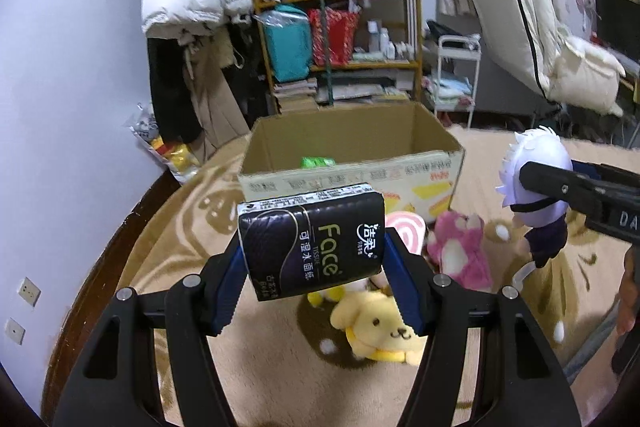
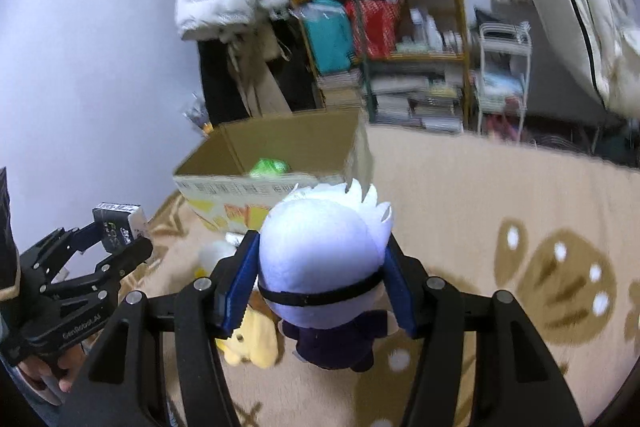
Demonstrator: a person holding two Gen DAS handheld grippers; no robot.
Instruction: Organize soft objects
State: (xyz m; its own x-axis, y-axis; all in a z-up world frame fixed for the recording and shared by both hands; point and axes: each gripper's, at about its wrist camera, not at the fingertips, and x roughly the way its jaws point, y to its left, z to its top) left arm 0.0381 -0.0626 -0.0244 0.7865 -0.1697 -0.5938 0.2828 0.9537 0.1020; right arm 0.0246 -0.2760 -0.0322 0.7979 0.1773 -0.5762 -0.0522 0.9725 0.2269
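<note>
Left jaws clamp tissue pack (image 1: 311, 241); right jaws clamp white-haired plush doll (image 2: 320, 267)

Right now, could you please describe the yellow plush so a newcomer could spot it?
Find the open cardboard box on the beige rug. In front of it lies a cluster of toys; the yellow plush is nearest the camera, the only yellow dog face, beside the pink plush.
</note>
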